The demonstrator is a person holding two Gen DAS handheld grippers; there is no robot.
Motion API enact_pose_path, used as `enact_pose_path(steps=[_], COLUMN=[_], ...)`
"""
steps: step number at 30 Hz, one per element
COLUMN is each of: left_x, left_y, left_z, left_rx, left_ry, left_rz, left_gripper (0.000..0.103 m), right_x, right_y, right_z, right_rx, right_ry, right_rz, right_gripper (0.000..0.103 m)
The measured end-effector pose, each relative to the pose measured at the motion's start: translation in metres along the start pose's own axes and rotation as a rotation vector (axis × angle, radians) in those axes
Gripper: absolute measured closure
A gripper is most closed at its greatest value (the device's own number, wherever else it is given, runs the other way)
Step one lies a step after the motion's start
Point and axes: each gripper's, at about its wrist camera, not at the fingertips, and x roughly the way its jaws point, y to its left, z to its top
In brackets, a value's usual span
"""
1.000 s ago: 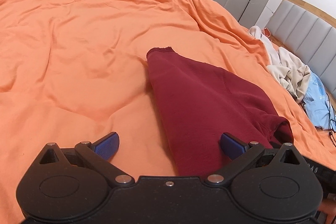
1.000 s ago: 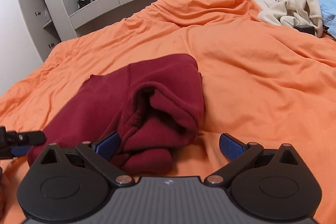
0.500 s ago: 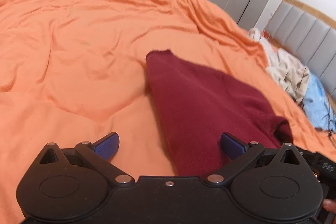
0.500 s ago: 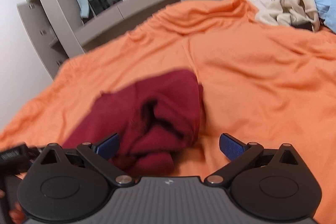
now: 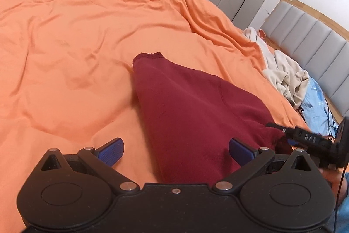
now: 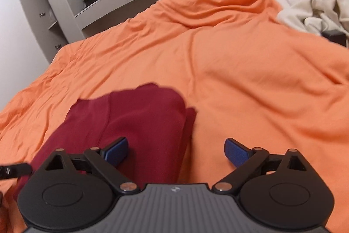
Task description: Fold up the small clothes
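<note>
A dark red garment (image 5: 192, 115) lies folded lengthwise on the orange bed cover (image 5: 76, 47), its hemmed end pointing away. My left gripper (image 5: 175, 150) is open just above its near end, the cloth running under the gap and the right blue pad. In the right wrist view the same garment (image 6: 135, 115) lies low and left. My right gripper (image 6: 176, 151) is wide, its jaws closing, with the garment's right edge below the gap and no pad pressing on it. The right gripper (image 5: 305, 137) also shows as a black bar at the garment's right corner.
A heap of cream clothes (image 5: 288, 75) and a light blue piece (image 5: 316, 102) lie by the padded headboard (image 5: 309, 36). Grey cabinets (image 6: 54, 3) stand beyond the bed. The orange cover (image 6: 250, 80) stretches wide to the right of the garment.
The right gripper has swung across over the garment; its bunched open end no longer shows, only flat cloth. In the left wrist view the right gripper has come further in at the garment's corner.
</note>
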Motion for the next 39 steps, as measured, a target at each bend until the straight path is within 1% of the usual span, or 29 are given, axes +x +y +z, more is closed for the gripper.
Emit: enact_pose_path(steps=[4,5,7,10,14,16,18,22,25,27,29,34,36,39], left_x=[0.012,0.014,0.015,0.016,0.032,0.035,0.032,0.027,0.030,0.031,0.031,0.036,0.037,0.038], left_y=[0.005,0.006,0.005,0.002,-0.002,-0.006,-0.011,-0.024,-0.028,-0.026,-0.021,-0.013,-0.012,-0.013], left_z=[0.002,0.003,0.005,0.010,0.025,0.028,0.026,0.022,0.020,0.020,0.020,0.020,0.020,0.019], left_rx=[-0.019,-0.019,-0.010,0.025,0.085,0.101,0.135,0.249,0.287,0.279,0.258,0.212,0.205,0.207], left_ry=[0.015,0.017,0.011,-0.011,0.034,0.047,0.034,0.001,0.002,0.009,0.013,0.030,0.032,0.034], left_rz=[-0.007,-0.007,-0.012,-0.013,-0.033,-0.023,-0.004,0.050,0.079,0.078,0.071,0.057,0.056,0.059], left_gripper=[0.001,0.001,0.001,0.001,0.001,0.001,0.001,0.001,0.001,0.000,0.000,0.000,0.000,0.000], right_x=[-0.004,-0.005,-0.006,-0.009,-0.016,-0.013,-0.008,0.003,0.013,0.021,0.026,0.031,0.033,0.033], right_y=[0.018,0.018,0.012,0.002,-0.011,-0.016,-0.019,-0.028,-0.032,-0.034,-0.036,-0.036,-0.035,-0.033], right_z=[-0.011,-0.010,-0.008,0.004,0.029,0.041,0.045,0.035,0.027,0.025,0.023,0.020,0.019,0.018], right_rx=[-0.089,-0.085,-0.052,-0.001,0.038,0.021,0.007,0.067,0.091,0.101,0.108,0.110,0.112,0.108], right_ry=[-0.042,-0.042,-0.035,-0.010,-0.009,0.017,0.020,0.015,0.002,0.018,0.034,0.044,0.048,0.051], right_rz=[-0.013,-0.005,0.012,0.047,0.108,0.134,0.145,0.202,0.164,0.145,0.145,0.149,0.154,0.160], right_gripper=[0.005,0.005,0.001,0.000,0.000,0.000,0.000,0.000,0.000,0.000,0.000,0.000,0.000,0.003])
